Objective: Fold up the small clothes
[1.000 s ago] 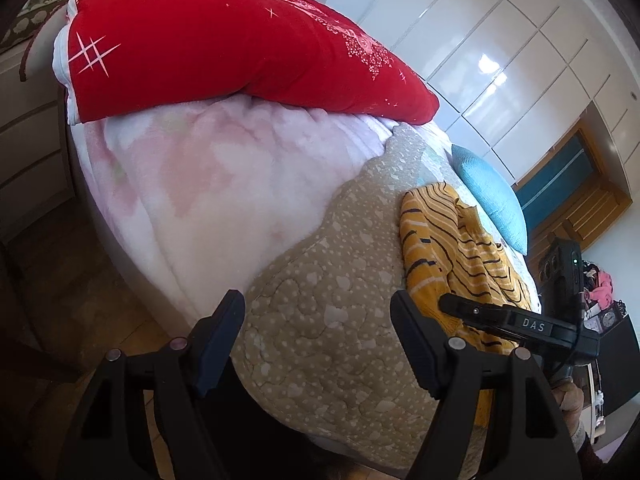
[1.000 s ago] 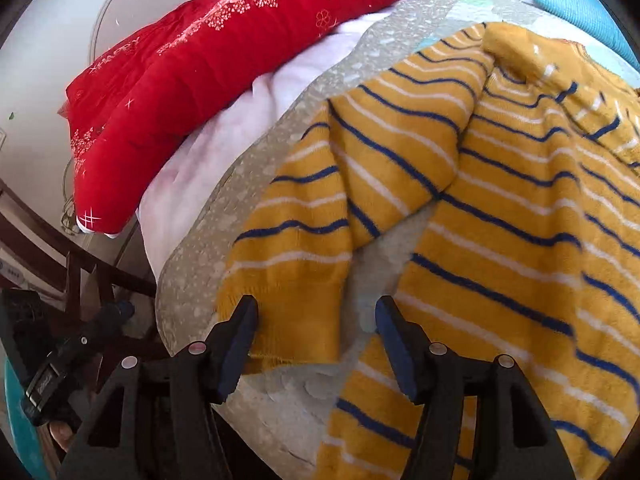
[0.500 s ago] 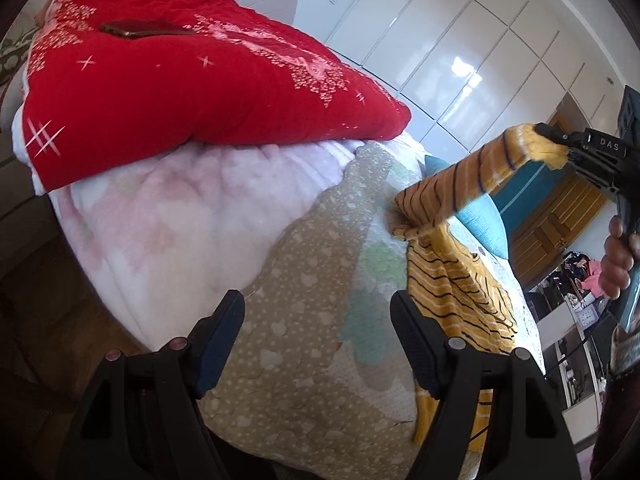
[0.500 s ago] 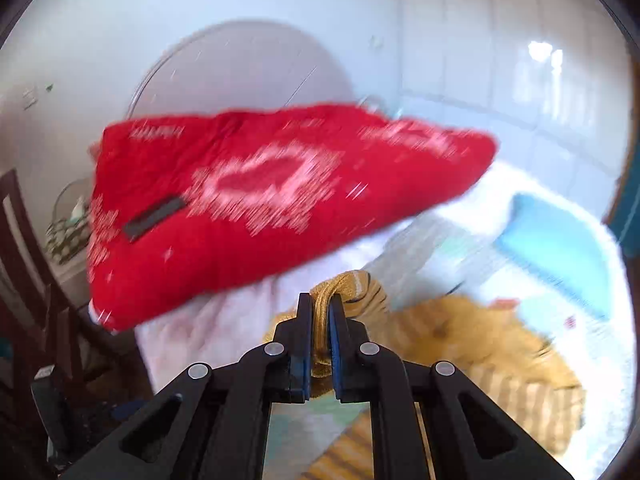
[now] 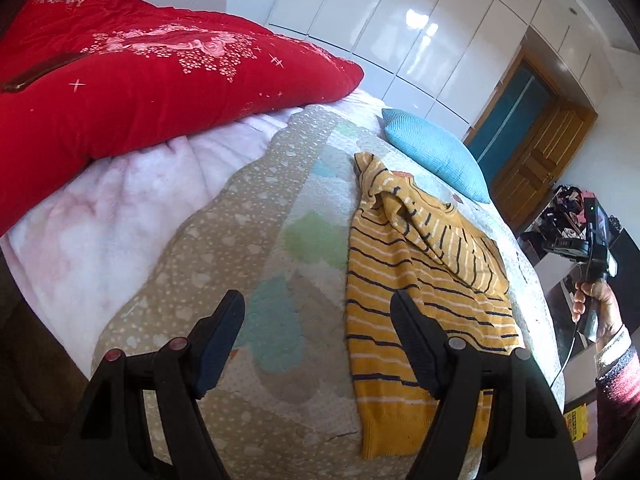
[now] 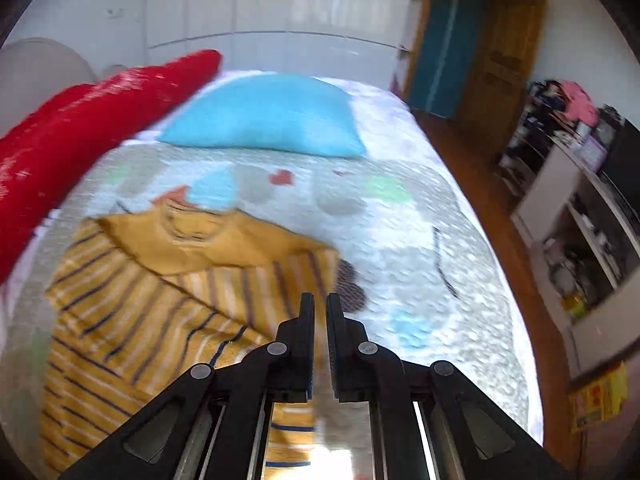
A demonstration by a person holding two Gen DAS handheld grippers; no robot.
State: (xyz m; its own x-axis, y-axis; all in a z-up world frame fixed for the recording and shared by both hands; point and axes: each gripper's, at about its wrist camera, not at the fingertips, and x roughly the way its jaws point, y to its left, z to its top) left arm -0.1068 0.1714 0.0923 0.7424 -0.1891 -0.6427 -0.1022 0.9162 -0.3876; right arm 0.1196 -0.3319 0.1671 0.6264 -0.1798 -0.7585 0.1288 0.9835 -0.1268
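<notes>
Left wrist view has the left gripper with its jaws wide apart and holding nothing, low over the quilt. Mid-quilt lies the yellow striped sweater, one sleeve folded across its chest, just short of the blue pillow and well right of the red duvet. Above the sweater's far edge, the right gripper has jaws nearly together with only a thin slit between, gripping nothing
</notes>
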